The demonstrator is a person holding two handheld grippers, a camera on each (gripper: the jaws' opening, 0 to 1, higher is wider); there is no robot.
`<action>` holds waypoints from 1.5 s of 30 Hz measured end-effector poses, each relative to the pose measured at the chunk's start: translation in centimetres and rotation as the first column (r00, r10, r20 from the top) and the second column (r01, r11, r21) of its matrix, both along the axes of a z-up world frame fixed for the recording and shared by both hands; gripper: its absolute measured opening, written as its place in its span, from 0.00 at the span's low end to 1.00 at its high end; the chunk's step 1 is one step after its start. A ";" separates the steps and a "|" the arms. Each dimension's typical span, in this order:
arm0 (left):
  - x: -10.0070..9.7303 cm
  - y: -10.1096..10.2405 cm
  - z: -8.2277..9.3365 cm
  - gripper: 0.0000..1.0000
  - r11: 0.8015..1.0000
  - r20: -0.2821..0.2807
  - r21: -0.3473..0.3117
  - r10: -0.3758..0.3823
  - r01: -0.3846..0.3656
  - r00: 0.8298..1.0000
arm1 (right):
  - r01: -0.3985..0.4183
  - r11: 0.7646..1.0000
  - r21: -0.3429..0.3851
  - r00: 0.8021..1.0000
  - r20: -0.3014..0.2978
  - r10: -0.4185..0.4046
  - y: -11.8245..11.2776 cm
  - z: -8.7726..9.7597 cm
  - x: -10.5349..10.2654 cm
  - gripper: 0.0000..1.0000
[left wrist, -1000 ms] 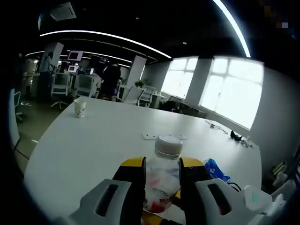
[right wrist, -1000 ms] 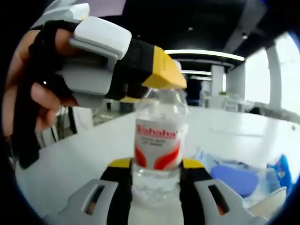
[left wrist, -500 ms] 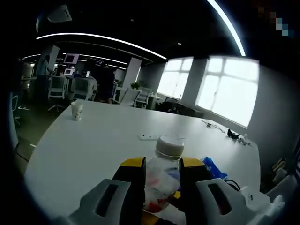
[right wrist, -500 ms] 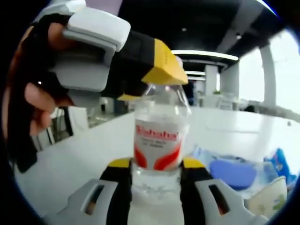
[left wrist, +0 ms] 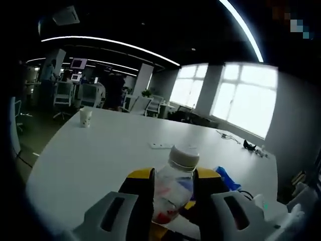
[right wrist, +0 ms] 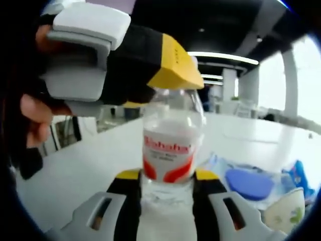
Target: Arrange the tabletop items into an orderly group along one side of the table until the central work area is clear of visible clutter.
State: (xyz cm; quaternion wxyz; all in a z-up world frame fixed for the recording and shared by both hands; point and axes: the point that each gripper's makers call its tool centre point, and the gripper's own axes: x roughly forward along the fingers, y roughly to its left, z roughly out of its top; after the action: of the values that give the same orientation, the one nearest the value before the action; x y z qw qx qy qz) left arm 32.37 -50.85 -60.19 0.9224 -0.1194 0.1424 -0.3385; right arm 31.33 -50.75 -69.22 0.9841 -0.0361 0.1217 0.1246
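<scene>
Bottle [right wrist: 173, 150] pinched by both tools: right tool [right wrist: 168, 188] grips base, left tool [left wrist: 173, 188] grips neck; likely steadying for relocation to desk [left wrist: 100, 150] edge.

Dim room; daylight glares through blown-out windows [left wrist: 246, 95] and ceiling light strips [left wrist: 110, 42] streak white. The table [left wrist: 105, 150] reflects a soft sheen. Fisheye bending grows toward edges; the close bottle [right wrist: 173, 145] looks soft, slightly blurred
</scene>
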 end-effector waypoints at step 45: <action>-0.8 -0.3 -0.4 0.36 0.998 -0.013 -0.063 -0.018 0.017 1.000 | 0.108 0.992 0.066 0.994 -0.027 -0.106 -0.3 -0.2 -0.6 0.35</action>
State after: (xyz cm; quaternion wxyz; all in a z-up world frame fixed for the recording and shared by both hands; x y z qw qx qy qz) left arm 31.57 -51.11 -60.62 0.9141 -0.1497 0.1391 -0.3501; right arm 30.72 -51.02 -69.46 0.9885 0.0051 0.1306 0.0762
